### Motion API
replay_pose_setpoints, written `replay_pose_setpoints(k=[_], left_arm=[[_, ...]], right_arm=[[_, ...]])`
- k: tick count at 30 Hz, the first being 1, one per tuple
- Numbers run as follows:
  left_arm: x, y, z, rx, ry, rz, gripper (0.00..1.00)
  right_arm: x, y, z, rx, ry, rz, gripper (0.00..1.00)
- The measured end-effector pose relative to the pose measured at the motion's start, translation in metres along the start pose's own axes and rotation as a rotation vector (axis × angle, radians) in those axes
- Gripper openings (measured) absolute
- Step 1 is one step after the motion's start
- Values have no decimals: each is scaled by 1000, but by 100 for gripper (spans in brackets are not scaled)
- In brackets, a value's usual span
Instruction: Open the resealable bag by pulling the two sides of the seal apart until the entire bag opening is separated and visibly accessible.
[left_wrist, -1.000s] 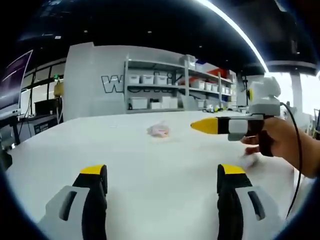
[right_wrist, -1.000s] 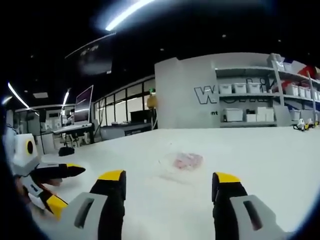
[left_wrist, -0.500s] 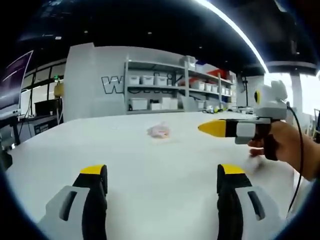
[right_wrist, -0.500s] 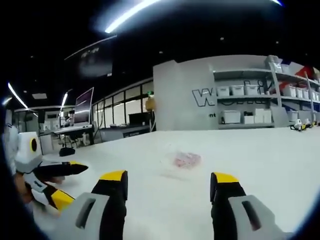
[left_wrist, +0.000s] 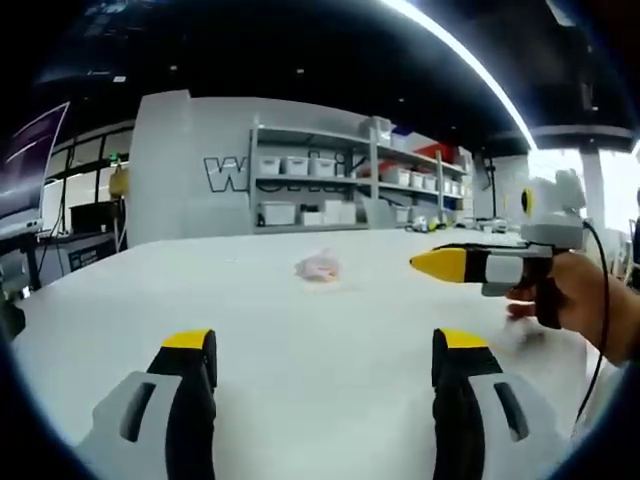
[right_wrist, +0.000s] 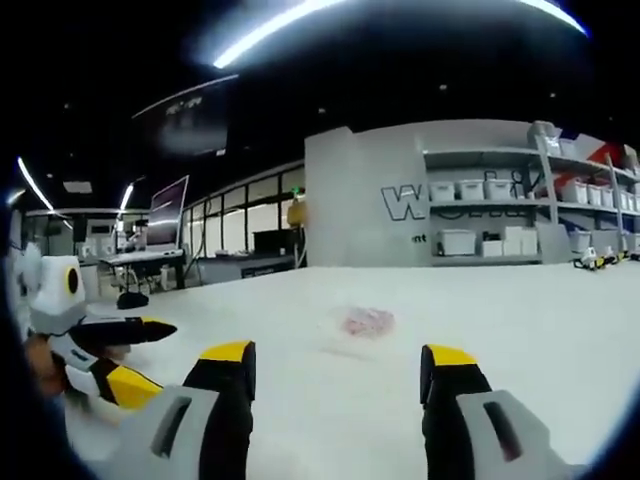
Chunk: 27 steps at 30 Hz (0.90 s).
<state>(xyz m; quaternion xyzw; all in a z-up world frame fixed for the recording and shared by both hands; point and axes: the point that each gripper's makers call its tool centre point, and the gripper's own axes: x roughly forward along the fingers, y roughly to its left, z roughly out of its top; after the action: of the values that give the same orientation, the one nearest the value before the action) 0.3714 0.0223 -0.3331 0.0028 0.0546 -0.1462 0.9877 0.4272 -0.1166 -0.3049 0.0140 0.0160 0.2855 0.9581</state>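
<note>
Right gripper (left_wrist: 440, 264) drifted rightward off bag (left_wrist: 320, 267); both grippers' jaws spread, empty.

A broad white table (left_wrist: 300, 330) ran from the bottom of the frame back toward a grey wall (left_wrist: 190, 170) at centre, which bore large white lettering (left_wrist: 225, 172). To the right of the lettering stood open shelving (left_wrist: 340, 185) loaded with pale storage bins (left_wrist: 280, 211). The ceiling was dark, crossed at upper right by a long bright light strip (left_wrist: 470, 60). At far left hung a monitor (left_wrist: 25, 165). In the right gripper view, windows (right_wrist: 235, 215) lined the middle left, beside desks (right_wrist: 140, 262).
</note>
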Motion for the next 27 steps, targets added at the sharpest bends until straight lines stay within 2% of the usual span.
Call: replay_pose_setpoints(k=[4,7,20,24,27], left_arm=[[-1,0,2,-7,-10,-3,89],[-6,-2,7,-2,-38,0,88],[-8,-1,9,-4,-55,9,88],[-10,2,15,4,-85,26,88],[-12,6,22,1,-119,52,89]], right_arm=[[-5,0,1,-9,-7,-3,67],[-11,-2,1,-18,-13,-13,67],[-20,-4,1,-42,-24,-24,67],[-26,-11,5,-53,-39,-51,67],[-32,-18,8,-95,-47,-80,68]])
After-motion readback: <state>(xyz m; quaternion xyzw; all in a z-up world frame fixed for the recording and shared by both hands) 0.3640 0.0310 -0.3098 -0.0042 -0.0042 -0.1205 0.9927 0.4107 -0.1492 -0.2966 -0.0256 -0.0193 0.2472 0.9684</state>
